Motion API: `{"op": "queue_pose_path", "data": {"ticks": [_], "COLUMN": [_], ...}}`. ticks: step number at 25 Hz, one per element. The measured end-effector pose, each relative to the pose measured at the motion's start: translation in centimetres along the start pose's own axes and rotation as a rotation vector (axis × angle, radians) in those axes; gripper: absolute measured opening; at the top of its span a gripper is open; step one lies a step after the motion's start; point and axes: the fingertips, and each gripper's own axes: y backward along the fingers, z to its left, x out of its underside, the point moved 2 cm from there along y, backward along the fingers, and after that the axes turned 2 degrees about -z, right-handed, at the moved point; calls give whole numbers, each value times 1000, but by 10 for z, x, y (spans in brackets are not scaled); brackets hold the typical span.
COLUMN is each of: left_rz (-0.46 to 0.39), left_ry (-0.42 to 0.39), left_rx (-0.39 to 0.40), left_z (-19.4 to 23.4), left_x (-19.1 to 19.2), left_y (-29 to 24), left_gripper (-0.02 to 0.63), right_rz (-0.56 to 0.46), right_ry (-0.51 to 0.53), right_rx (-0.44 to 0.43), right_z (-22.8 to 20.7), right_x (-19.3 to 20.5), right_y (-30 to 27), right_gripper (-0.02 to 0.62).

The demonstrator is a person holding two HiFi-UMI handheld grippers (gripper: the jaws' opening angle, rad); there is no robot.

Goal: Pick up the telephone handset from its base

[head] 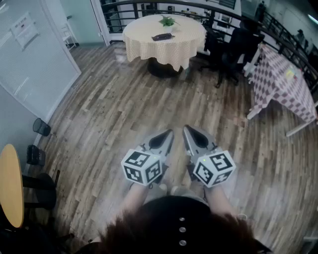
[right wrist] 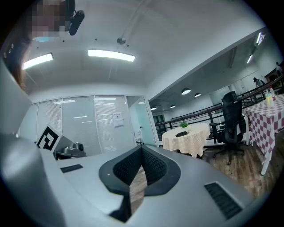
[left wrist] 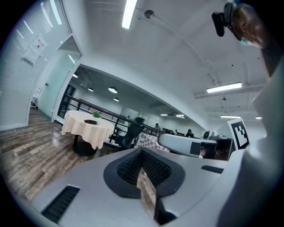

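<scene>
Closest to the head camera is the person's dark hair at the bottom edge. Just beyond it, both hands hold the left gripper and the right gripper side by side above a grey-brown wood plank floor. Each gripper view shows its jaws brought together at the tips, with nothing between them. Well apart from both, the dark flat telephone lies near the middle of a round table draped in a pale yellow checked cloth at the far side of the room. A small green potted plant stands just beside it, toward the table's far edge. Handset and base cannot be told apart at this distance. A black metal railing runs behind that table, black office chairs stand to its right, and a table in a pink-and-white checked cloth sits by the right edge. Only the head view shows the round yellow-topped side table at the left edge and the black mesh bins near it. The gripper views add the white ceiling with its long strip lights. The left gripper view alone catches the right gripper alongside. The right gripper view shows a glass partition wall carrying a white paper notice.
</scene>
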Motion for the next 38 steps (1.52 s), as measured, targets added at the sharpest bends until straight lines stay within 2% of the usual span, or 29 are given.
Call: {"op": "queue_pose_path", "data": {"ticks": [6,11,19,25,33,38], "left_rz": [18,21,12,16,26,14], "left_ry": [-7,-3,17,19,15,39], "left_rx": [-8,3,29,45,10,-11], "left_z": [10,13,26,44,71,100], "left_x": [1,-2,-5,-6,-10,-15], "left_y": [-1,2,5,9,4,-10], "left_gripper": [6,7,7,7,7,8], "right_rz": [20,16,-30,-20,-4,-7], "right_ry": [-11,-30,-134,-115,-154,-169], "right_rx": [12,-9,-21,6,16,-17], "right_z": [-2,6,8,16,9,-3], "right_x": [7,7,9,17,27,31], "right_y": [-7,-12,-21,-36,-54,-80], "right_gripper": [9,9,9,9,9,9]}}
